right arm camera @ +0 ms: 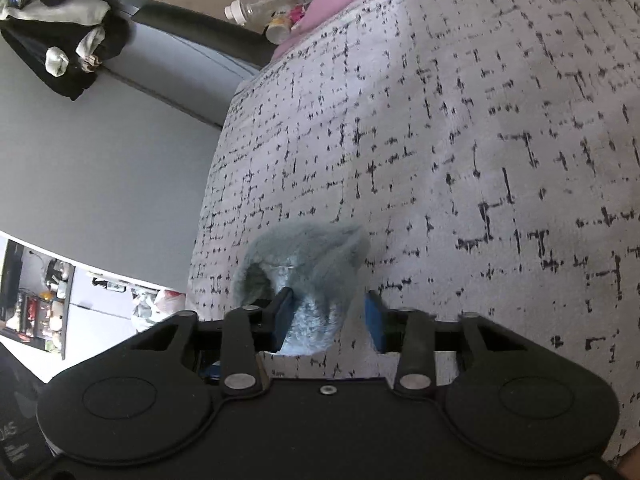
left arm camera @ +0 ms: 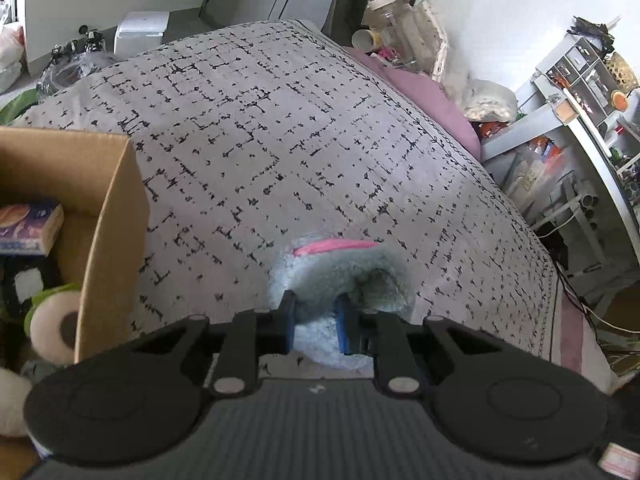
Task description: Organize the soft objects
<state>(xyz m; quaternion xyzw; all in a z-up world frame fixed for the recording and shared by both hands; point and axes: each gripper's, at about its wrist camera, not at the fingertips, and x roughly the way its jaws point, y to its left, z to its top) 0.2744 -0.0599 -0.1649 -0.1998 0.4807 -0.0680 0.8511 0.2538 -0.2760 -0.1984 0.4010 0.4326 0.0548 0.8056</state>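
In the left wrist view my left gripper [left arm camera: 316, 300] is shut on a fluffy grey-blue soft item [left arm camera: 340, 268] with a pink stripe [left arm camera: 332, 246], its blue pads pressing into the fur just above the patterned bed cover [left arm camera: 260, 120]. In the right wrist view a fluffy grey-blue item [right arm camera: 304, 248] lies on the cover [right arm camera: 480, 140] between the jaws of my right gripper [right arm camera: 329, 296]. It touches the left pad [right arm camera: 282, 320], while a gap shows beside the right pad [right arm camera: 376, 326]. Whether both views show one item I cannot tell.
An open cardboard box [left arm camera: 108, 216] stands on the bed at the left, holding a tissue pack [left arm camera: 28, 228] and plush things. Bottles and a cup [left arm camera: 372, 36] sit beyond the bed's far end. Cluttered shelves [left arm camera: 580, 80] line the right side. A grey panel [right arm camera: 100, 160] borders the bed.
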